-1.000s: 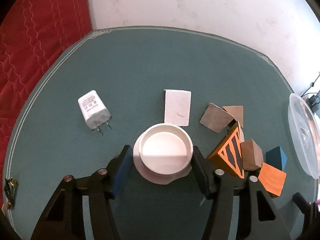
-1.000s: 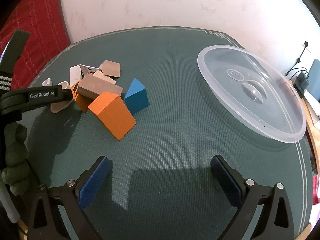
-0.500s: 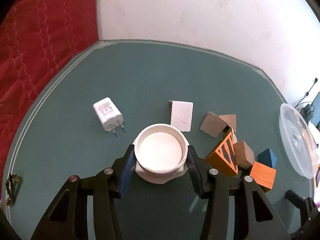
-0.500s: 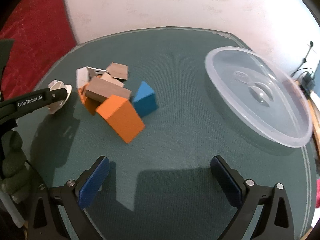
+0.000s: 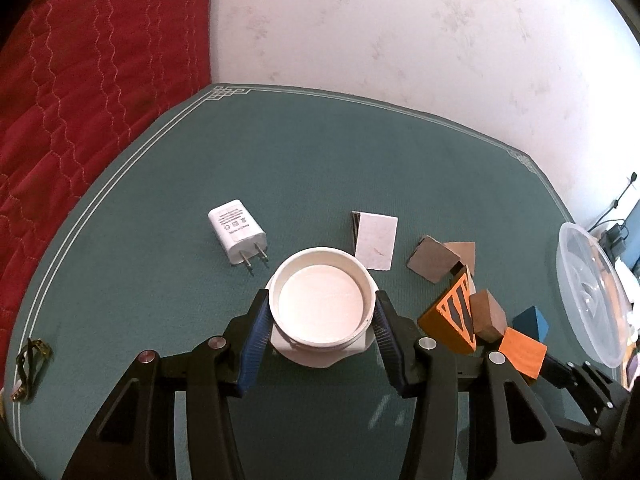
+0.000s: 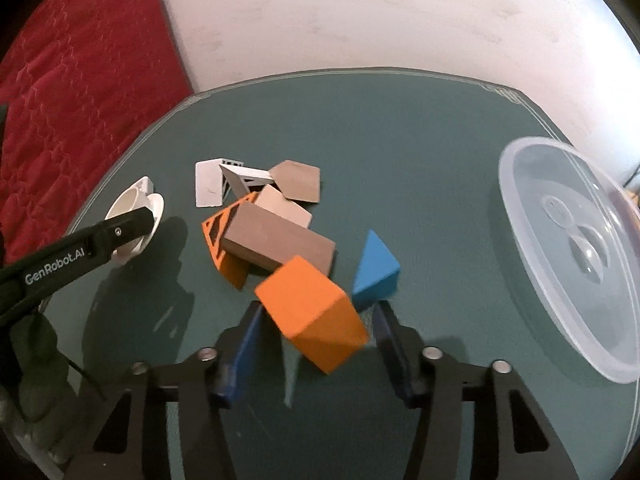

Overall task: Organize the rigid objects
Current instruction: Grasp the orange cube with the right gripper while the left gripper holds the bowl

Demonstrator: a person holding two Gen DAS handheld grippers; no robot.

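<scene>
**tabletop_tom:** Left wrist view first. The left gripper (image 5: 320,320) has its blue pads pressed on both sides of the white round dish (image 5: 322,306), so it's clamped on it at a middling width. The dish sits roughly mid-table on the green table (image 5: 320,152), a bit toward the near edge, and I can't tell if it's lifted off the surface. A white charger plug (image 5: 239,231) lies just left of it, a white card (image 5: 376,240) just behind it, and the block pile starts over toward the right edge.

**blockhead99:** So that one's a pick in hand. What about the right?

**tabletop_tom:** Right wrist view: the right gripper (image 6: 316,320) is closing its jaws around the orange block (image 6: 316,316), the nearest piece of the pile. The block is between the pads, but I still see a sliver of gap on each side, so I wouldn't call it gripped. The brown block (image 6: 280,244) leans right behind it and the blue wedge (image 6: 376,268) sits just beside the right pad.

**blockhead99:** Next move?

**tabletop_tom:** My guess: finish the squeeze, then lift straight up so the brown block doesn't tumble. The clear plastic lid (image 6: 576,248) by the right edge is well apart from all this. Where things end up, no idea from here.
</scene>
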